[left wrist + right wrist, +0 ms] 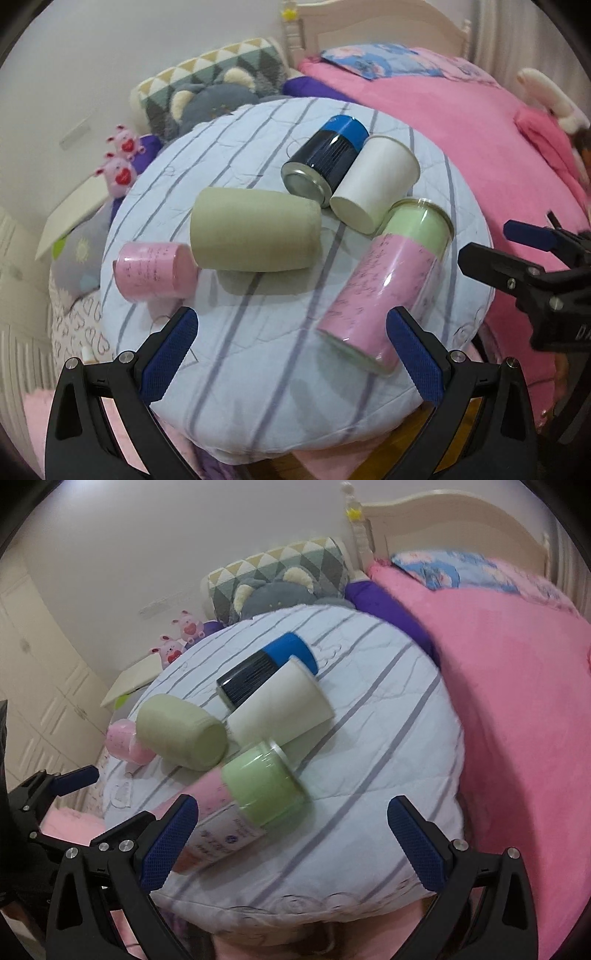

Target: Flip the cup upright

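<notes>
Several cups lie on their sides on a white striped cushion. A white paper cup lies beside a black and blue cup. An olive green cup, a small pink cup and a tall pink and green cup lie nearer. My left gripper is open and empty above the cushion's near edge. My right gripper is open and empty, with the pink and green cup just beyond its left finger. It also shows at the right of the left wrist view.
The cushion rests on a bed with a pink blanket. A patterned pillow and plush toys lie behind. A white wardrobe stands at the left. The headboard is at the back.
</notes>
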